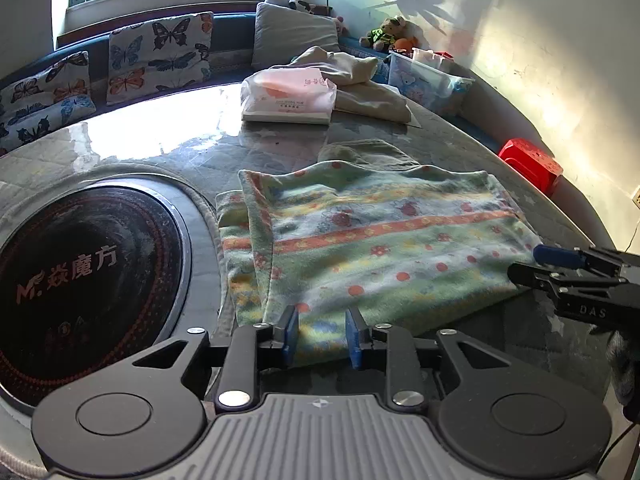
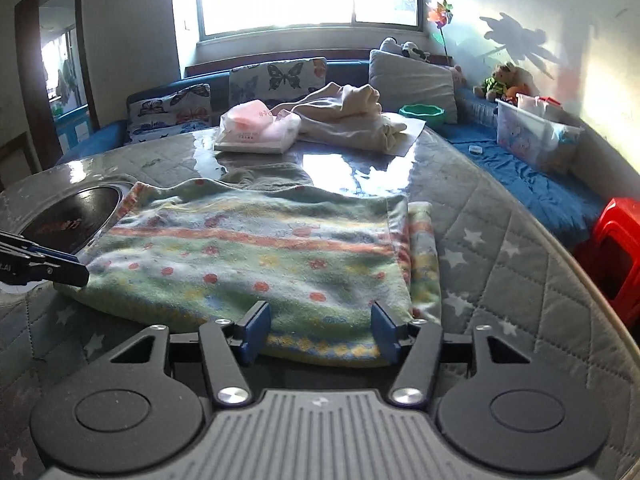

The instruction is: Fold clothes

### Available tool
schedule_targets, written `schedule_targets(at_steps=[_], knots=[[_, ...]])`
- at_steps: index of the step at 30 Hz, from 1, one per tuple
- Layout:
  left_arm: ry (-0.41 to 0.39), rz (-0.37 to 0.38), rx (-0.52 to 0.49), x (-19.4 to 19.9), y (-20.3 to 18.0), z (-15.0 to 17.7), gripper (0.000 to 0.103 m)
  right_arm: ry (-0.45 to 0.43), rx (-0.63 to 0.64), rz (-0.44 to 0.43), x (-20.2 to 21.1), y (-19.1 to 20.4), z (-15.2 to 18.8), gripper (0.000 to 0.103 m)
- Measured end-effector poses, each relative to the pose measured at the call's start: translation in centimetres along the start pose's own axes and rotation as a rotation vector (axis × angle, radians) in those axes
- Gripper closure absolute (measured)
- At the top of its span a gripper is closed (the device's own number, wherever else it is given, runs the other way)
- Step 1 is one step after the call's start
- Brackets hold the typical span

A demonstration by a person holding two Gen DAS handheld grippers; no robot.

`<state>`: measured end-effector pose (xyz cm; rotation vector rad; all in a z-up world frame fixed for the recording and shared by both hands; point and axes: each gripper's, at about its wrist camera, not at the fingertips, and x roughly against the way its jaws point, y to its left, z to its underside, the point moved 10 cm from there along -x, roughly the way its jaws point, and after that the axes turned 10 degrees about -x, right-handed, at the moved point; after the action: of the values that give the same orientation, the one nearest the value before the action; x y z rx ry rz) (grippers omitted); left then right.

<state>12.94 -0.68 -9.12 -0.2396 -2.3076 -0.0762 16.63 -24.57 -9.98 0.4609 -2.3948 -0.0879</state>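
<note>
1. Task item: patterned towel [image 1: 384, 240], green with orange stripes and red dots. It lies flat on the quilted table cover [image 2: 500, 248], already doubled at least once; an under-layer sticks out along one short side. Built-in cooktop [image 1: 84, 272] sits just off the towel's left end.
2. Left gripper [image 1: 322, 336]: jaws narrowly apart, straddling the near hem towards the left end. The pads flank the cloth and do not appear to press on it. No grip yet, as judged.
3. Right gripper [image 2: 320, 330]: jaws wide, near hem between them, towards the right end. Nothing pinched.
4. Step in hand, as judged: take the near edge at two points for the next fold towards the far side.
5. To do it well: lower both tips until the bottom pad slides under all layers, then close. Catching only the top layer would peel the stack apart.
6. Lift both ends level and together, and carry the near hem over to meet the far hem squarely.
7. Risk: the offset under-layer on the right may drag out further. The beige garments [image 2: 348, 116] and packet [image 2: 260, 128] at the far side are well apart, so no obstruction.
</note>
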Motion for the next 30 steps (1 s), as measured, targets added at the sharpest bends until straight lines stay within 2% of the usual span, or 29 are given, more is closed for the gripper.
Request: schedule_targets(at_steps=[1, 3, 10, 16, 21, 26, 30], knots=[[-0.003, 0.002, 0.001, 0.2, -0.1, 0.0, 0.067, -0.003, -0.001, -0.003, 0.1, 0.2, -0.1, 0.038], [-0.011, -0.005, 0.0, 0.7, -0.2, 0.0, 0.059, -0.011, 0.007, -0.006, 0.4, 0.6, -0.2, 0.025], [-0.018, -0.032, 0.004, 1.9, 0.1, 0.8, 0.047, -0.031, 0.019, -0.016, 1.1, 2.0, -0.2, 0.016], [-0.032, -0.057, -0.001, 3.3, 0.5, 1.3, 0.035, -0.047, 0.04, -0.02, 2.0, 3.1, -0.1, 0.001], [-0.048, -0.079, -0.005, 4.5, 1.0, 1.6, 0.028, -0.058, 0.047, -0.023, 2.6, 4.2, -0.2, 0.0], [-0.068, -0.11, -0.005, 5.9, 1.9, 2.1, 0.016, -0.057, 0.068, -0.046, 3.0, 5.9, 0.0, 0.0], [-0.08, -0.138, -0.007, 7.0, 2.7, 2.7, 0.012, -0.063, 0.083, -0.074, 3.3, 7.6, 0.0, 0.0]])
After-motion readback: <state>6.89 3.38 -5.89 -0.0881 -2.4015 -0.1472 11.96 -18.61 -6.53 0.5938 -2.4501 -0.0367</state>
